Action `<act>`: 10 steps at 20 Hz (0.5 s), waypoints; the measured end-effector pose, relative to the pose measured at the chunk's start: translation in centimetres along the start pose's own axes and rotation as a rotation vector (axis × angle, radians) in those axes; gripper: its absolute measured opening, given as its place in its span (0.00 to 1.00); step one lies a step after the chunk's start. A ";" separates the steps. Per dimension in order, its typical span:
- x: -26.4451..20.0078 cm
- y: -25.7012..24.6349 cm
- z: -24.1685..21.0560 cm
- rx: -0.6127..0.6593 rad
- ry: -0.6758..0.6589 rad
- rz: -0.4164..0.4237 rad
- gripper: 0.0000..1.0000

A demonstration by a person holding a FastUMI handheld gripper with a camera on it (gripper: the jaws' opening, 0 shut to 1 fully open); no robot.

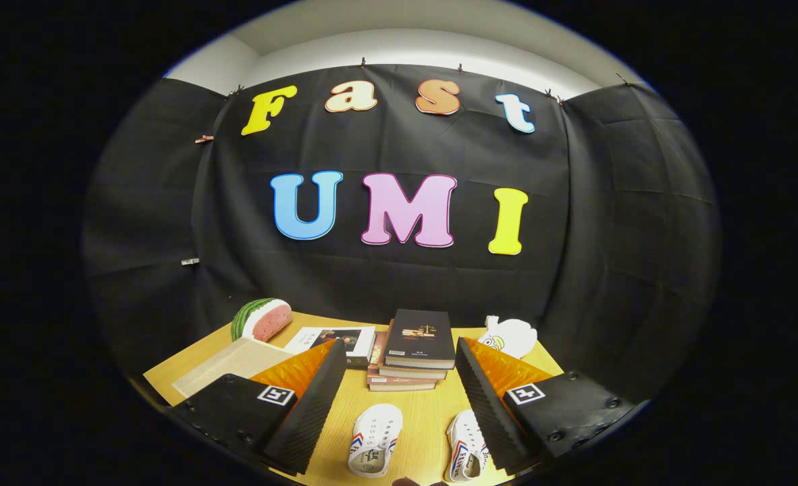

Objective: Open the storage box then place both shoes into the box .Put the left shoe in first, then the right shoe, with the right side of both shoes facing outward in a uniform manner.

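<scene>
stack of books (412, 358) mid-worktop (426, 405), no obstacle before it | watermelon slice (262, 318), open book (335, 339), flat beige box (233, 364) to its left; white plush (509, 335) to its right | two white shoes (375, 439) (466, 453) nearer than stack, between fingers | tool (399, 405) spread wide, holding nothing

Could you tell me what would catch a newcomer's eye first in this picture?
Probably the pair of white shoes lying on the wooden table between the open gripper's fingers, neither touched. Just beyond the fingertips sits a stack of books with a dark one on top, and farther off beside the wall a watermelon slice.
</scene>
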State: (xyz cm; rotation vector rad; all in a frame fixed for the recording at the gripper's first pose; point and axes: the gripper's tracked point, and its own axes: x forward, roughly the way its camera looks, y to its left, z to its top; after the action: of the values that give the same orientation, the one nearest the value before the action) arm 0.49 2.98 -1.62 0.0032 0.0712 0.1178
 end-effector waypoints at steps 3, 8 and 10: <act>0.7 1.0 -0.5 0.013 0.024 0.036 0.98; 1.9 3.3 -2.2 0.106 0.118 0.131 0.97; 2.2 3.9 -3.4 0.155 0.175 0.157 0.98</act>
State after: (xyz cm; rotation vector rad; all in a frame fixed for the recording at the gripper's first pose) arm 2.01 7.15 -5.19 0.1536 0.2546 0.2689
